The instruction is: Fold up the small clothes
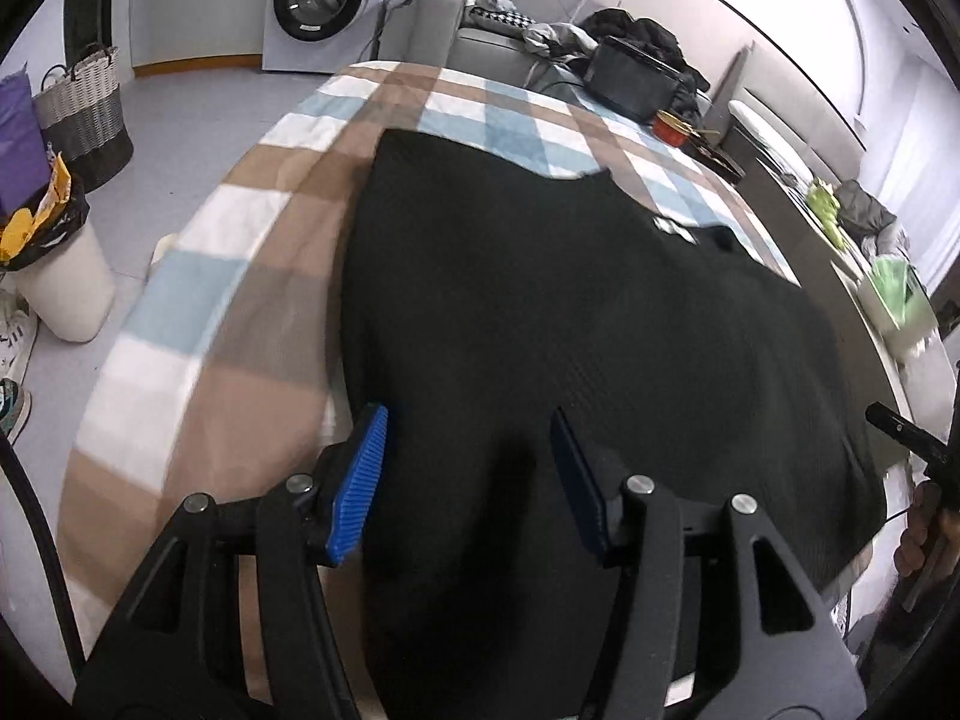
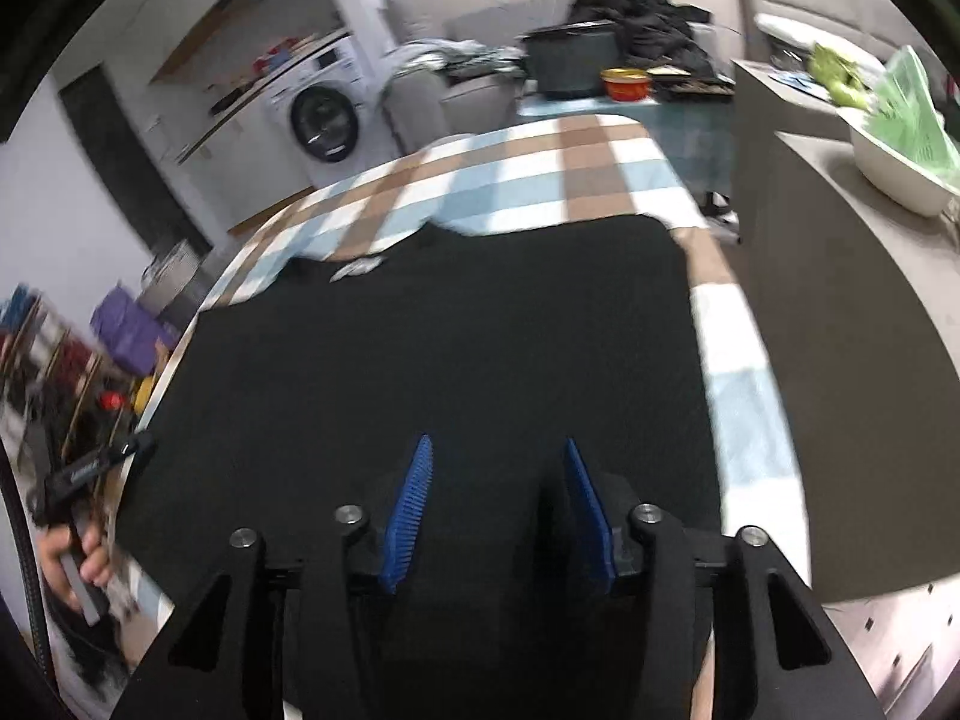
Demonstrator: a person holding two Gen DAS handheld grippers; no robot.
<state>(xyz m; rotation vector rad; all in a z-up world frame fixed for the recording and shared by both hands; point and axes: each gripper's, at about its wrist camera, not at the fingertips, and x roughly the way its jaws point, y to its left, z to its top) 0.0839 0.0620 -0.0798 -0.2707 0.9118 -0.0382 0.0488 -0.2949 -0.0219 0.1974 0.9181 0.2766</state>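
A black garment (image 1: 570, 312) lies spread flat on a checked blanket (image 1: 240, 228) over a table. It shows a white neck label (image 1: 675, 227). My left gripper (image 1: 468, 420) is open, its blue pads above the garment's near left edge. In the right wrist view the same garment (image 2: 450, 348) fills the middle, with the label (image 2: 357, 269) at its far side. My right gripper (image 2: 495, 450) is open above the garment's near edge, with nothing between the pads. The person's hand with the other gripper handle (image 2: 78, 516) shows at the lower left.
A washing machine (image 1: 315, 0) and a woven basket (image 1: 84, 108) stand beyond the table. A white bin (image 1: 60, 276) stands on the floor at left. A dark box (image 1: 636, 81) and a red bowl (image 1: 672, 127) sit at the far end. A grey counter (image 2: 852, 312) with a white bowl (image 2: 900, 174) is at right.
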